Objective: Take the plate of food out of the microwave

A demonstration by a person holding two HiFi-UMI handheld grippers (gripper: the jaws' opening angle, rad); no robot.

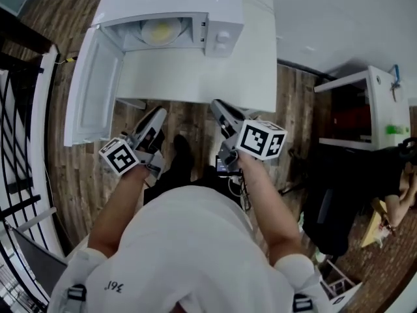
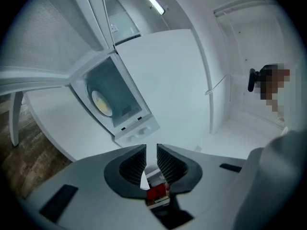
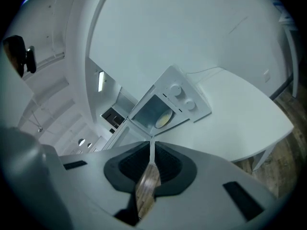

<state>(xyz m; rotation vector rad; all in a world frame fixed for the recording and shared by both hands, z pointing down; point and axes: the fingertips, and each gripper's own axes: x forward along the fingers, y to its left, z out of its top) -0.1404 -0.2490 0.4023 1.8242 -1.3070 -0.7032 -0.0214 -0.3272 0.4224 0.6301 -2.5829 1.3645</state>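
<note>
The only print I find is small dark characters on my white cloth shirt [image 1: 115, 283], too unclear to read.

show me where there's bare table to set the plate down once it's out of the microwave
Bare tabletop in front of the microwave, up to the near edge, and a strip to its right. The left is crowded: the open door stands out there.

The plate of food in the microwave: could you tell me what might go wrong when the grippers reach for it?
The left gripper and right gripper both have their jaws nearly together and empty; if not opened first, they may shove the plate deeper instead of gripping it.
The open door stands beside the left gripper's likely path and could be knocked.
</note>
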